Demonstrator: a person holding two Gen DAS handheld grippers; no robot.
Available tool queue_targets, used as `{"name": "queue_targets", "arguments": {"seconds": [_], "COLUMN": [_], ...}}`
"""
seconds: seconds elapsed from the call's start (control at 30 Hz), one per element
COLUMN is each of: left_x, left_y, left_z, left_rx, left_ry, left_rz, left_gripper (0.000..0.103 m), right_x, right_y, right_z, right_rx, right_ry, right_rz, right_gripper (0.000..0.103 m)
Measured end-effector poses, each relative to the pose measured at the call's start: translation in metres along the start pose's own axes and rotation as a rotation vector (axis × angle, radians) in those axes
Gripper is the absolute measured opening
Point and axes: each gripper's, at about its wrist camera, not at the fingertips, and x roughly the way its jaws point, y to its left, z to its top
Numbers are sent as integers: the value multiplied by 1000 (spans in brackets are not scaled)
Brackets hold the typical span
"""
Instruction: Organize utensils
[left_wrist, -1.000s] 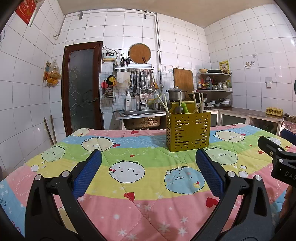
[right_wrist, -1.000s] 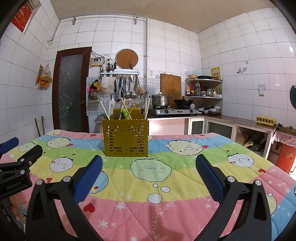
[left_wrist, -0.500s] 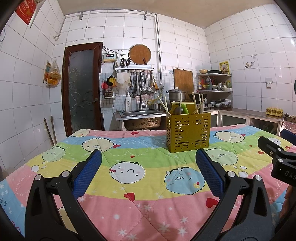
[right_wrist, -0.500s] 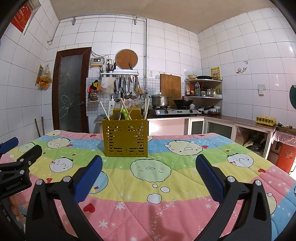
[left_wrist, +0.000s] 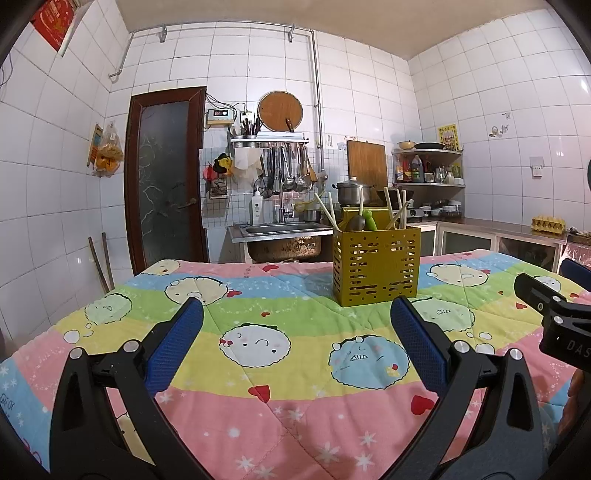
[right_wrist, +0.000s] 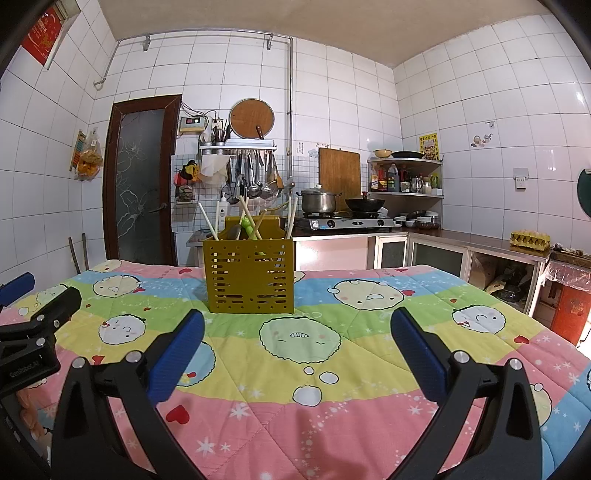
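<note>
A mustard-yellow perforated utensil holder stands upright on the quilted table. Several chopsticks, a green-handled utensil and a dark spoon stick out of its top. My left gripper is open and holds nothing, low over the quilt, well short of the holder. My right gripper is likewise open with nothing between its blue pads. Each gripper shows at the edge of the other's view: the right one, the left one.
A cartoon-patterned quilt in pink, yellow, green and blue bands covers the table. Behind it are a sink, a stove with a pot and wok, hanging ladles, a wooden door and an egg tray on the counter.
</note>
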Motion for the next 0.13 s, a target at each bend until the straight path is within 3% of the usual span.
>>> {"name": "queue_targets", "arguments": {"seconds": [0.13], "left_x": [0], "left_y": [1], "left_z": [0], "left_rx": [-5], "left_ry": [0], "left_rz": [0], "left_gripper": [98], "right_x": [0], "right_y": [-1], "right_z": [1], "right_rx": [-1], "right_ry": [2], "right_rz": [0], "right_gripper": [99]}}
